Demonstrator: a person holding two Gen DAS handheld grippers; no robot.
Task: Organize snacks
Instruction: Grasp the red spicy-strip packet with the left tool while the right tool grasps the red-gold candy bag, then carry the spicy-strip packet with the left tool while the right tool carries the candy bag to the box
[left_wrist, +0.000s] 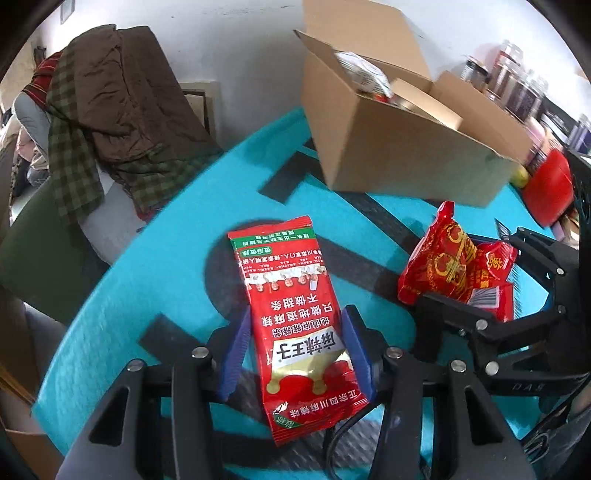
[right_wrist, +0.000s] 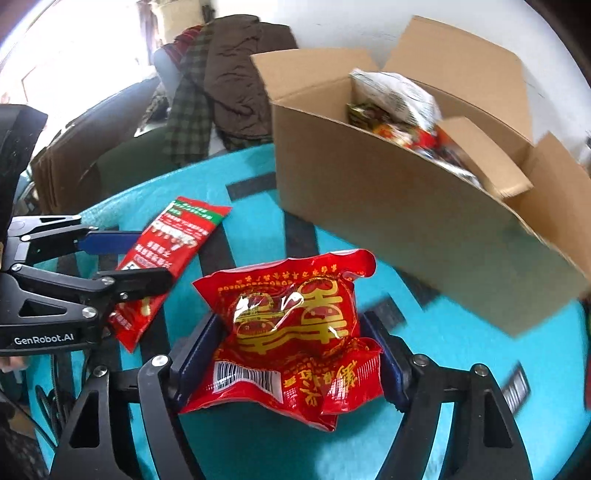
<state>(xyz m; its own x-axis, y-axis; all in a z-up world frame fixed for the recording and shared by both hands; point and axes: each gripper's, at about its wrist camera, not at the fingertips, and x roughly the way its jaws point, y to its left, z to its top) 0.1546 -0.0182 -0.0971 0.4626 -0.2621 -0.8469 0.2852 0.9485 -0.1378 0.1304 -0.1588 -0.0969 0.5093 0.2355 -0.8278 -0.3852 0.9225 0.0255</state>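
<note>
White lettering "GenRobot.AI" on black body of left gripper (right_wrist: 129, 258), right wrist view. Long red snack packet (left_wrist: 299, 325): Chinese print, upside down in left wrist view. Puffy red packet (right_wrist: 295, 332): gold Chinese characters, white barcode label, digits unreadable.

The far right of the worktop (left_wrist: 155, 280) is a smear from the left wrist camera: a red thing (left_wrist: 548, 188) beyond the cardboard box (left_wrist: 406, 147) is too blurred to name, and the row of jars (left_wrist: 517, 77) behind it shows no labels I could read. What fills the box is mostly hidden by its near wall; only the tops of a few wrappers (right_wrist: 399, 96) poke out, blurred. The near end of the long red sachet (left_wrist: 299, 325) runs below the blue fingers (left_wrist: 356, 350), and whether they press it I cannot tell. The puffy red packet (right_wrist: 295, 339) hides the inner faces of the other gripper's fingers (right_wrist: 197, 354).
</note>
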